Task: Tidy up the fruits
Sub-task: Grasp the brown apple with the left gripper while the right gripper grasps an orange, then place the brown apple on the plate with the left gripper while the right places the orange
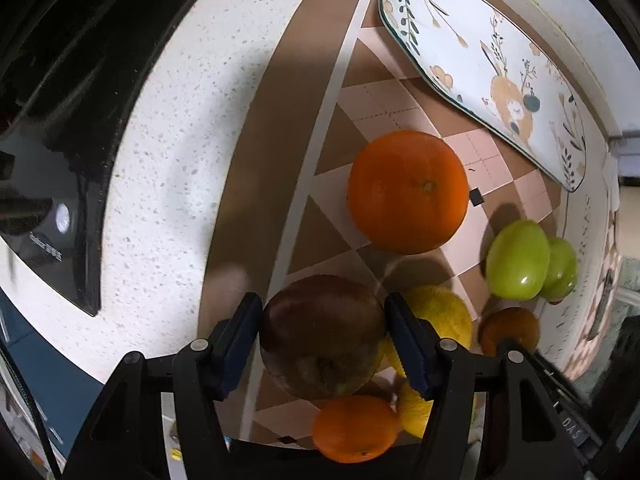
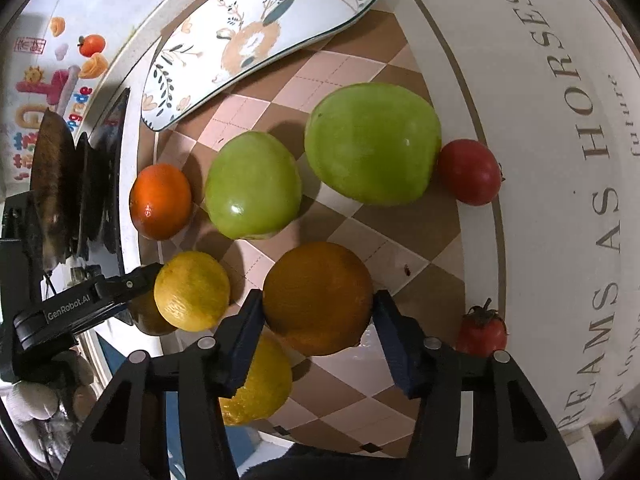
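Both tongs closed around fruit on the checked mat

The step in hand looks like a double pick-up. In the left wrist view the left tongs (image 1: 323,342) sit at the lower middle of the frame with a dark red apple (image 1: 322,334) between them, both pads against its sides. In the right wrist view the right tongs (image 2: 318,320) clasp an orange (image 2: 318,298) at the lower middle; the left pad touches it and the right pad sits at its edge, so I judge it gripped but barely. No earlier picture is given, so nothing on motion.

Next, each fruit needs a firm squeeze, a straight lift clear of its neighbours, then a carry to the flowered plate (image 2: 256,36) at the top of the frame, which lies bare.

The fruits rest on a brown and pink checked mat (image 2: 348,236) over a speckled white bench (image 1: 160,152). Two green apples (image 2: 372,144), lemons (image 2: 192,290) and small tomatoes (image 2: 469,171) lie close by
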`<act>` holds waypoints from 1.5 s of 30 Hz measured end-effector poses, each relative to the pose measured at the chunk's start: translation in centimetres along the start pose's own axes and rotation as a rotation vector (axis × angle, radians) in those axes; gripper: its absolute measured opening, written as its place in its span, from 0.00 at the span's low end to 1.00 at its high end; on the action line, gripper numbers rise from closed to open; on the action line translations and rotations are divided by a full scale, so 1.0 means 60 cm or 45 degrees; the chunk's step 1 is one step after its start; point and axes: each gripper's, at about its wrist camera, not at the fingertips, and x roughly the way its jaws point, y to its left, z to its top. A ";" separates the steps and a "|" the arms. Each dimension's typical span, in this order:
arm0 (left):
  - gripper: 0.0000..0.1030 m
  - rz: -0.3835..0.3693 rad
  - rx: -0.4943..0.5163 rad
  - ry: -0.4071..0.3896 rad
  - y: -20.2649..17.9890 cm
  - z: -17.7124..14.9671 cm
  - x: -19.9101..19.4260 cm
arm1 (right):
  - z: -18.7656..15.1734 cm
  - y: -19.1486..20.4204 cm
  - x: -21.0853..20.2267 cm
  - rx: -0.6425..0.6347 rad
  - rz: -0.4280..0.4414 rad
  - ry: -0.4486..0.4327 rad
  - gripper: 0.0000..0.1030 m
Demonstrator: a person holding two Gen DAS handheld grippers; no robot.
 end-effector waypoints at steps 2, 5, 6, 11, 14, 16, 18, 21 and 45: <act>0.61 0.028 0.021 -0.008 -0.006 -0.009 -0.003 | 0.004 0.004 0.004 -0.006 -0.001 0.005 0.56; 0.61 0.055 0.044 -0.014 -0.020 -0.015 -0.003 | 0.004 0.008 0.007 -0.033 -0.019 0.007 0.56; 0.59 0.056 0.045 -0.012 -0.024 -0.018 -0.004 | 0.003 0.010 0.006 -0.049 -0.031 0.005 0.56; 0.58 0.099 0.067 -0.035 -0.047 -0.013 -0.028 | -0.001 0.022 -0.005 -0.101 -0.041 -0.020 0.55; 0.58 0.078 0.074 -0.060 -0.063 -0.010 -0.064 | -0.002 0.030 -0.023 -0.125 -0.029 -0.038 0.55; 0.58 0.063 0.077 -0.081 -0.070 -0.010 -0.086 | -0.002 0.033 -0.040 -0.142 -0.014 -0.052 0.55; 0.58 0.042 0.096 -0.103 -0.085 -0.008 -0.113 | 0.004 0.039 -0.053 -0.172 -0.024 -0.064 0.55; 0.58 0.071 0.158 -0.106 -0.110 -0.005 -0.119 | 0.018 0.041 -0.056 -0.189 -0.051 -0.067 0.55; 0.61 0.117 0.126 -0.044 -0.133 -0.021 -0.110 | 0.031 0.053 -0.070 -0.232 -0.033 -0.076 0.55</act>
